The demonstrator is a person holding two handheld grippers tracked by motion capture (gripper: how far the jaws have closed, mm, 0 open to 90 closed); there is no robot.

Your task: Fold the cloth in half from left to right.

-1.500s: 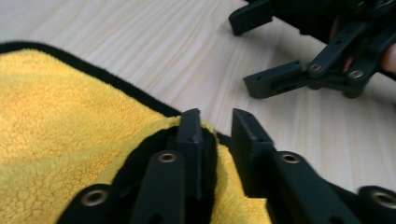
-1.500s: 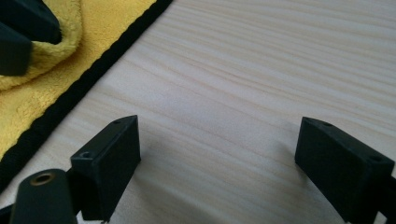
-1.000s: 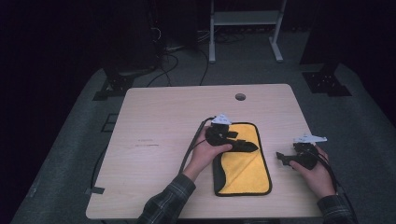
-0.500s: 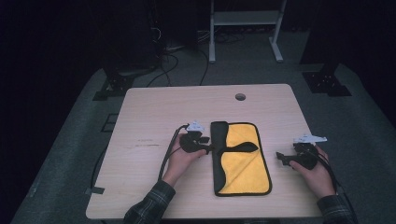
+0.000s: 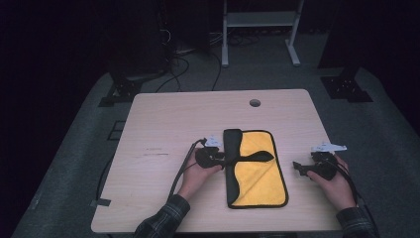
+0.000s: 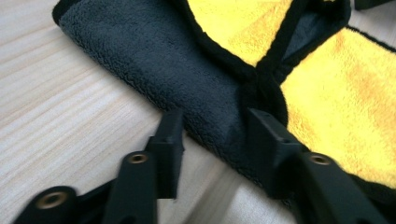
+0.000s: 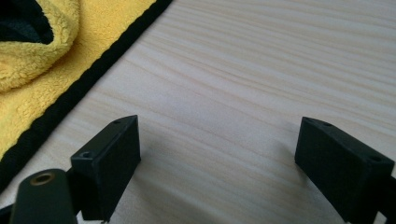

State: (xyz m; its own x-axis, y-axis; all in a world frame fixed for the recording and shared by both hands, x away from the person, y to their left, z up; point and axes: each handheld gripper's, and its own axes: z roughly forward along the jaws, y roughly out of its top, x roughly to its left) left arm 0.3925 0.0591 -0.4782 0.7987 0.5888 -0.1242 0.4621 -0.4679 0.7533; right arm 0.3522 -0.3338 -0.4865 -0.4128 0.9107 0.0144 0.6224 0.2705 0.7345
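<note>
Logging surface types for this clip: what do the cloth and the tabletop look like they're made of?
The cloth looks like plush microfibre or terry: fuzzy looped pile, yellow on one face, dark grey on the other, edged with a black sewn border. The tabletop looks like pale wood or wood-grain laminate, matte, with fine parallel grain lines; which of the two can't be told.

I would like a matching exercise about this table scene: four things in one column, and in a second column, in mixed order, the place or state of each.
Things:
1. left gripper
2. right gripper
3. cloth
4. round hole

Places or states:
A. in the tabletop near the far edge
B. jaws open at the cloth's dark folded left edge
C. lies flat, yellow with black trim, left side folded over
D. jaws open over bare wood, to the right of the cloth and apart from it

Pairs: 1-B, 2-D, 3-C, 4-A
</note>
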